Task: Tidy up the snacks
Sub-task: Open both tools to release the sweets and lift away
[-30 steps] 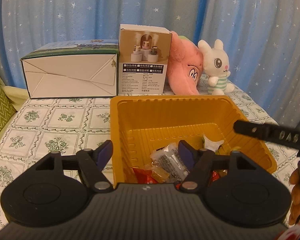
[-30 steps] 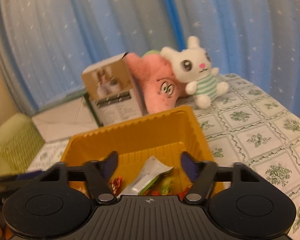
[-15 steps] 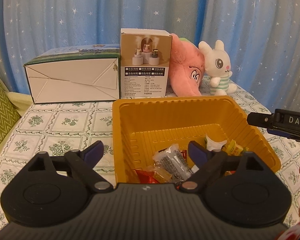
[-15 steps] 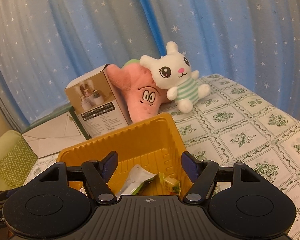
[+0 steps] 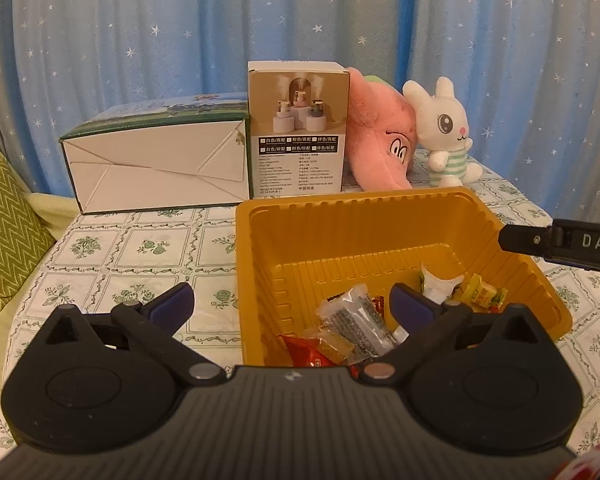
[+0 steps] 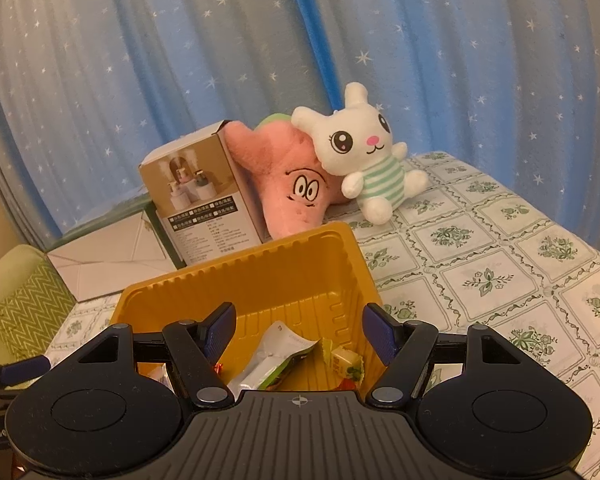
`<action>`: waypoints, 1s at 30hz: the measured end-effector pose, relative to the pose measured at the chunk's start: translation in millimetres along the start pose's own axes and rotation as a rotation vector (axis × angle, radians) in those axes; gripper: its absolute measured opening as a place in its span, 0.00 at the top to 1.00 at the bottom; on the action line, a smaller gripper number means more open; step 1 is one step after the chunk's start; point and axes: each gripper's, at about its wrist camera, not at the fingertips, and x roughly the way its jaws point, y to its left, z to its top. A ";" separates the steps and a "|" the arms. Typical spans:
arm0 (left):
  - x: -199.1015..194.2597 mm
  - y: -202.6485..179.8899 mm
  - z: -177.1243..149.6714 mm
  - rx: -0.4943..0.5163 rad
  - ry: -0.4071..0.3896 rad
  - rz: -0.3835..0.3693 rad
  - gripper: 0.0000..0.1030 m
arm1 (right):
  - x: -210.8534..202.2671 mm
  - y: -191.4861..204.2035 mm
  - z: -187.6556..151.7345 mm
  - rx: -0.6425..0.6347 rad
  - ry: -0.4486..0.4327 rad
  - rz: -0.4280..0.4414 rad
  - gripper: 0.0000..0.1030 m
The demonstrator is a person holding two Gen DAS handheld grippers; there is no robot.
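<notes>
Your left gripper (image 5: 290, 306) has its jaws opening and spread wide, pads pressing on nothing; one pad is over the tablecloth (image 5: 148, 246) just outside the yellow tray (image 5: 352, 210), the other over the tray's inside. Your right gripper (image 6: 300, 334) holds its jaws apart over the near end of the tray (image 6: 236, 276), gripping nothing either. The snacks (image 5: 356, 320) lie loose on the tray's floor at its near end: a clear packet, red wrappers, a white-and-green sachet (image 6: 276, 354) and small yellow candies. Behind the tray stand a humidifier box (image 5: 298, 128) and, beside it, a long white carton (image 5: 156, 164). A pink plush (image 5: 380, 136) and a white rabbit plush (image 5: 444, 136) lean together behind the tray's far corner.
</notes>
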 end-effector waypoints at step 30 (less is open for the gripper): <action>-108.7 -16.5 -45.5 -0.105 0.028 -0.010 0.00 | -93.0 10.8 -46.3 -0.156 0.114 -0.007 0.23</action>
